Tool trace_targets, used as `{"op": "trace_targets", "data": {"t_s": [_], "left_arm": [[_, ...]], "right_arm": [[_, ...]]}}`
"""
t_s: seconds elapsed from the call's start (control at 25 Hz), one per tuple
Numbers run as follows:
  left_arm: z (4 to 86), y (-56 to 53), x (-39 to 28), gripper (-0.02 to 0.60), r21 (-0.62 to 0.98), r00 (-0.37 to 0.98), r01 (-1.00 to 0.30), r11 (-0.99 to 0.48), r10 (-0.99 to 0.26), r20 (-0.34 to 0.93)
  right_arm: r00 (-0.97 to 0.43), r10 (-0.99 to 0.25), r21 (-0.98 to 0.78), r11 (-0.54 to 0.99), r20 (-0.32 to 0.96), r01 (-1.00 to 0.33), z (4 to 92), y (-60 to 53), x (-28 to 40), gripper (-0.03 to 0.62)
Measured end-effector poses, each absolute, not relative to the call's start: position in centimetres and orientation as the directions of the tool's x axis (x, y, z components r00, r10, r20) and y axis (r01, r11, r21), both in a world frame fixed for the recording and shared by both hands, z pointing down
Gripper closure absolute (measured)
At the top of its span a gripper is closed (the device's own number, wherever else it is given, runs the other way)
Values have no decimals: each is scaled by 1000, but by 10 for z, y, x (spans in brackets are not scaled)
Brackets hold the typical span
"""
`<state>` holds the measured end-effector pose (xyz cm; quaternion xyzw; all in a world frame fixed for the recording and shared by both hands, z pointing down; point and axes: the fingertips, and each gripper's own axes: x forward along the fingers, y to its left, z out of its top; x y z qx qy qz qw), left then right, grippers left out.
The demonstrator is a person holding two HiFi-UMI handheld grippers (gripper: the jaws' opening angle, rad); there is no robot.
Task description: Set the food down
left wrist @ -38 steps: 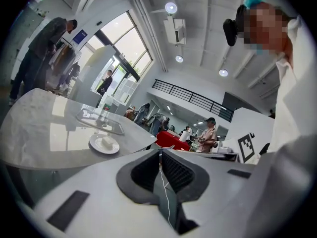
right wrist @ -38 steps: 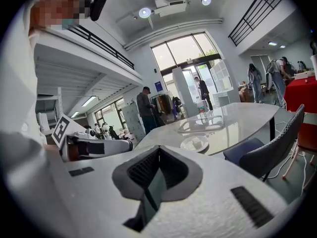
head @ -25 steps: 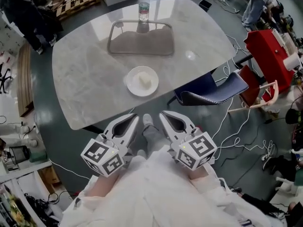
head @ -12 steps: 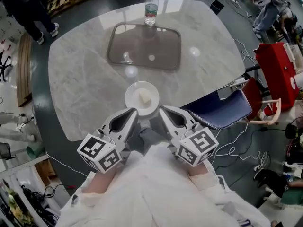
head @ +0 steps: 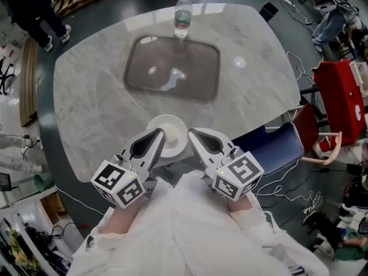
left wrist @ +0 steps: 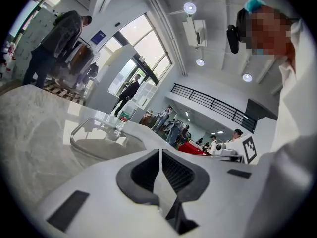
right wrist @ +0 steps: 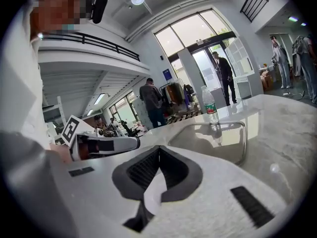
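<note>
on round white plate [head: 160, 123]: 1 small, pale, blocky food chunk [head: 171, 135]

We count two grippers, the left gripper [head: 158, 131] and the right gripper [head: 193, 132], and two marker cubes, the left cube [head: 118, 184] and the right cube [head: 237, 177]. Ahead of the grippers stands one bench [head: 86, 102]. On it we count one white plate [head: 165, 121] between the two gripper tips, one pale piece of food [head: 171, 134] on that plate, one dark tray [head: 195, 76] farther ahead, and one water bottle [head: 183, 15] beyond the tray. Right of the right gripper we count one blue chair [head: 270, 145]. People [left wrist: 54, 43] stand far beyond the bench; we cannot count them surely.
</note>
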<state>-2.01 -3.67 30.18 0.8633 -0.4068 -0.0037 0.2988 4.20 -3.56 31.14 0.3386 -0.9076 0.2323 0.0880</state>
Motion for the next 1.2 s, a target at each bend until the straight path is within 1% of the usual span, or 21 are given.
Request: {"op": "trace_targets", "data": {"t_s": [0.28,0.48,0.72,0.88,1.2], "left_arm": [[313,-44,-29,554,531,662,-708,-465,-699,271],[313,-41,-38,554,528,667,-708,-469,-690,281],[315,-43,-38,554,521,707,-685,-509,-636,308],[328,-37,-44,554,506,723,-678,-533,-610,326],[355,-32,-54,554,543,734,-668,-509,-568,371]], "right_arm": [[-776,-531,-388,673,339,-630,323,-42,27,592],[-764,-551,-394,654,336,-645,323,-41,23,592],[-741,-579,-408,619,341,-671,319,-41,20,592],[-732,-575,-430,594,364,-680,329,-31,13,592],[-689,-586,-444,527,428,-724,355,-20,14,592]]}}
